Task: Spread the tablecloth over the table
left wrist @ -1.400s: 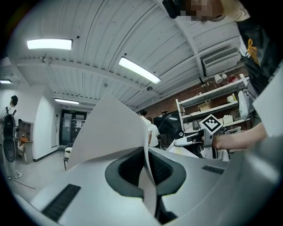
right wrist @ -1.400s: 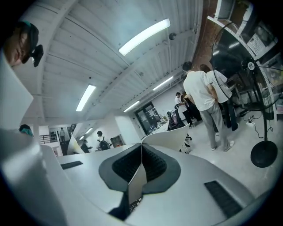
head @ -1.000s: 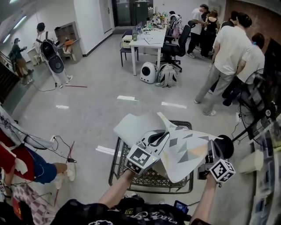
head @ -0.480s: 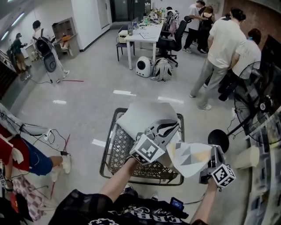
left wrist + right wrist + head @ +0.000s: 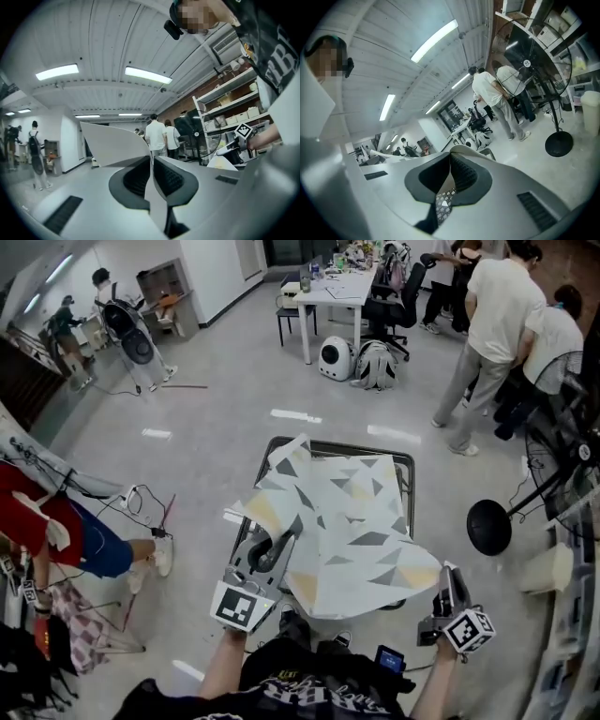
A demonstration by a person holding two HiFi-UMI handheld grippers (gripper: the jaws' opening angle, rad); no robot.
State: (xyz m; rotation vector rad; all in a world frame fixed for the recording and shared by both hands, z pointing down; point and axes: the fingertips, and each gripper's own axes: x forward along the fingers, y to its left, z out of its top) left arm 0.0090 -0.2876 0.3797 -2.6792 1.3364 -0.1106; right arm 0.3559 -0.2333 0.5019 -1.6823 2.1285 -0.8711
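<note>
The tablecloth, pale with grey and yellow triangles, lies spread across the black wire table; its far left corner is still curled up. My left gripper is at the near left corner. In the left gripper view its jaws are opening, with the cloth's white underside still pinched between the pads. My right gripper holds the near right corner; in the right gripper view its pads are shut on the patterned cloth.
A black fan base stands on the floor just right of the table. Several people stand at the back right by a white desk. A person in red and loose cables are at the left.
The cloth was bunched in the air above the table; now it lies flat over it. Both grippers have dropped and come back toward me, the left one swinging out to the left.
</note>
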